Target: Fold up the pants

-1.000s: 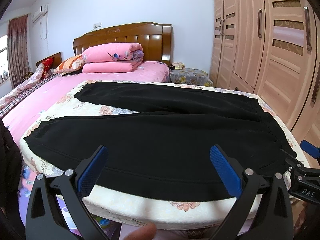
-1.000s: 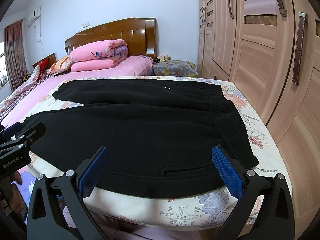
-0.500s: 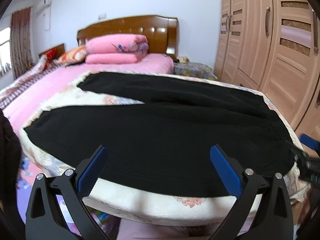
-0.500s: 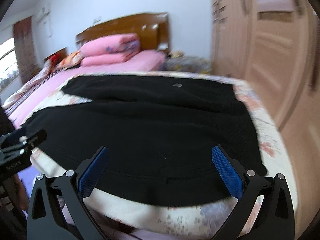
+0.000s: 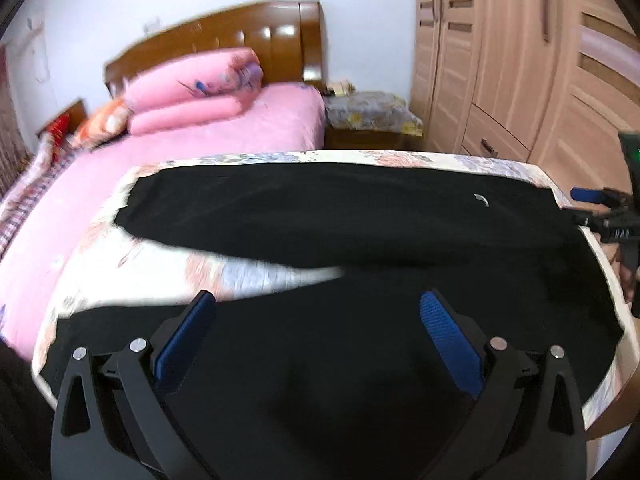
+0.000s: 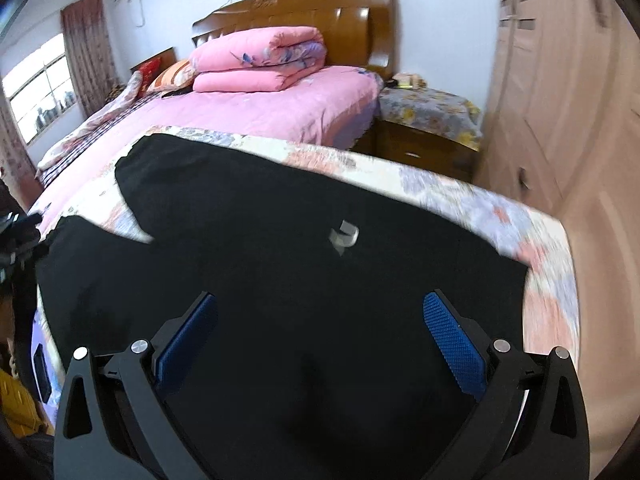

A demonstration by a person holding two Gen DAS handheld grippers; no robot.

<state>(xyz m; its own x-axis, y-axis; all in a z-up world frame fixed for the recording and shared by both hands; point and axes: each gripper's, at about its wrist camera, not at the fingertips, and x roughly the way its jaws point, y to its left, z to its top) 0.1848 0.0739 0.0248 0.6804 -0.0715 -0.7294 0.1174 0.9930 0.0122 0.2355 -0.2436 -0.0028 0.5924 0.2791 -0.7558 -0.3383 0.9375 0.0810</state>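
Black pants (image 5: 360,224) lie flat across the floral bedspread (image 5: 248,276) at the bed's foot edge as your left gripper (image 5: 318,330) and right gripper (image 6: 320,330) hover spread wide, holding nothing, placed to seize the near leg.

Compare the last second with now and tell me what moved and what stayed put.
Both grippers have moved forward over the bed: the left gripper and the right gripper now sit above the near leg of the black pants, which fills more of each view. Both remain open and have taken hold of nothing. The pants lie spread on the floral cover as before, legs apart, and the pink quilt is unmoved.
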